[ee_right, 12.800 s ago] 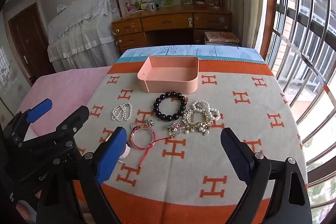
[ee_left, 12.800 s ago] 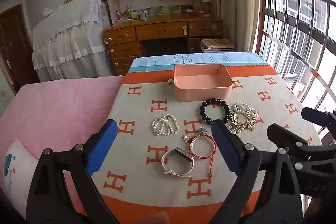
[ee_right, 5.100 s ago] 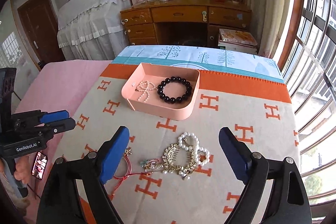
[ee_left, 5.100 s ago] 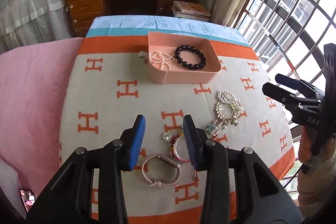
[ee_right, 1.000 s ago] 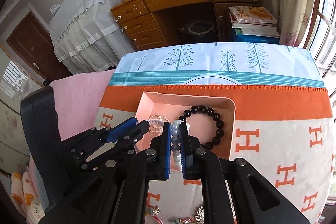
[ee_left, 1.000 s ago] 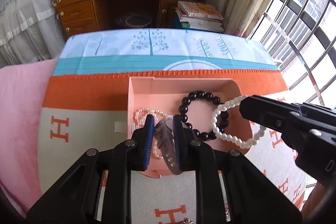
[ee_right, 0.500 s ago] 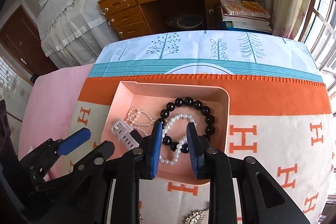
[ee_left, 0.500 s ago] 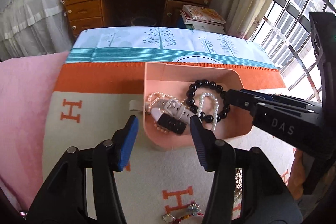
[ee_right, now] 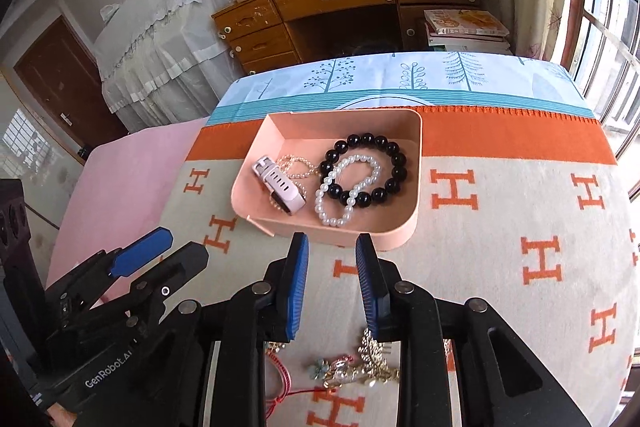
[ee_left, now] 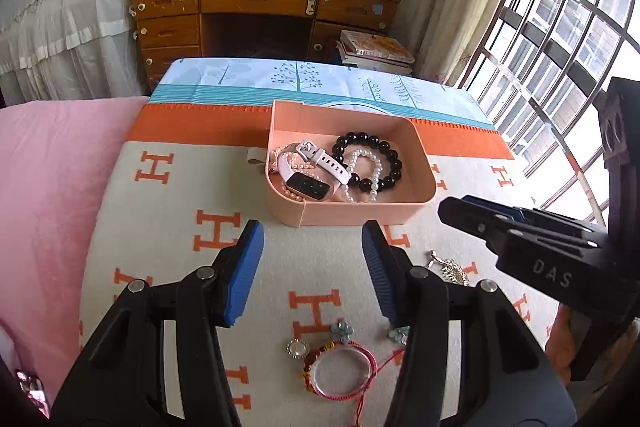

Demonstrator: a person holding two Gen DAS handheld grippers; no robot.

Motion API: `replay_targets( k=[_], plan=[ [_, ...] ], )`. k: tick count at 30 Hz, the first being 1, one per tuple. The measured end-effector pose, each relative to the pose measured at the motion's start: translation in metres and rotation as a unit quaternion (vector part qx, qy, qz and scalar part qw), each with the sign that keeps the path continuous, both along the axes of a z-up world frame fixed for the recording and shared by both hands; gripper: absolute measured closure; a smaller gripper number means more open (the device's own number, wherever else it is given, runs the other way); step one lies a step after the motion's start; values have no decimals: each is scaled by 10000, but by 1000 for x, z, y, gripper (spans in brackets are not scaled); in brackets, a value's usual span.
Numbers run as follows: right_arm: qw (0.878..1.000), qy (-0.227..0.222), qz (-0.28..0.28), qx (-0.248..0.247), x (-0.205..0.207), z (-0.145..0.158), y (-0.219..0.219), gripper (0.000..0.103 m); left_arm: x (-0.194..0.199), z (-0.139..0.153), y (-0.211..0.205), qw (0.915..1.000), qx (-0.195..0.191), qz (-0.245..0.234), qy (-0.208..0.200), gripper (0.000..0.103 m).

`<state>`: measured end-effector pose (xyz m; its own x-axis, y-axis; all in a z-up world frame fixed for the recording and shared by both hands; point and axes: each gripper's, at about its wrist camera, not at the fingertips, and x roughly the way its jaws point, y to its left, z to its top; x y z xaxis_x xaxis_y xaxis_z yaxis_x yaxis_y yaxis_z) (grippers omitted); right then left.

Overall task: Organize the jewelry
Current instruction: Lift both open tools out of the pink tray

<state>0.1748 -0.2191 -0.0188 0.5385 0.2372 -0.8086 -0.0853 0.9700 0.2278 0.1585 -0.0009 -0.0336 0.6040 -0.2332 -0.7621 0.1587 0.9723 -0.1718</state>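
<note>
Peach tray [ee_left: 348, 215] already holds your watch [ee_left: 308, 179], black bead bracelet [ee_left: 380, 163] and both pearl strands; the red cord bracelet [ee_left: 344, 371] and gold comb [ee_right: 372, 363] remain. Both grippers spread, empty.

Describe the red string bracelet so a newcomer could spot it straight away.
Start at the pink tray on the H-patterned blanket, then come toward the camera, past the left gripper. The red string bracelet lies flat on the blanket at the near edge. Unlike the beaded pieces in the tray, it is a braided red cord around a clear ring, with a loose tail.
</note>
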Motion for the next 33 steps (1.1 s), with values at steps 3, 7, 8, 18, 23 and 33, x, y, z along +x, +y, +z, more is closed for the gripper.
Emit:
replay_targets(
  k=[3,7,8,18,23,33],
  plan=[
    [9998,-203,-34,3,-24,11,-2,71,-15,9,0,9999,-40,-7,-110,55],
    [9983,-567,-99,-70,-54,26,-2,64,-33,17,-1,9998,-92,-10,-198,55],
    [9980,-626,-97,-81,-61,29,-1,64,-37,18,-1,9998,-104,-13,-195,55],
    [9970,-776,22,36,-117,33,-3,64,-71,14,-5,9997,28,-11,-239,55],
    [9981,-619,10,-27,-130,13,-6,64,-79,1,-5,9999,91,1,-132,55],
    [9995,-327,-52,-3,-135,-29,-17,64,-88,-31,5,9998,137,87,146,55]
  ],
)
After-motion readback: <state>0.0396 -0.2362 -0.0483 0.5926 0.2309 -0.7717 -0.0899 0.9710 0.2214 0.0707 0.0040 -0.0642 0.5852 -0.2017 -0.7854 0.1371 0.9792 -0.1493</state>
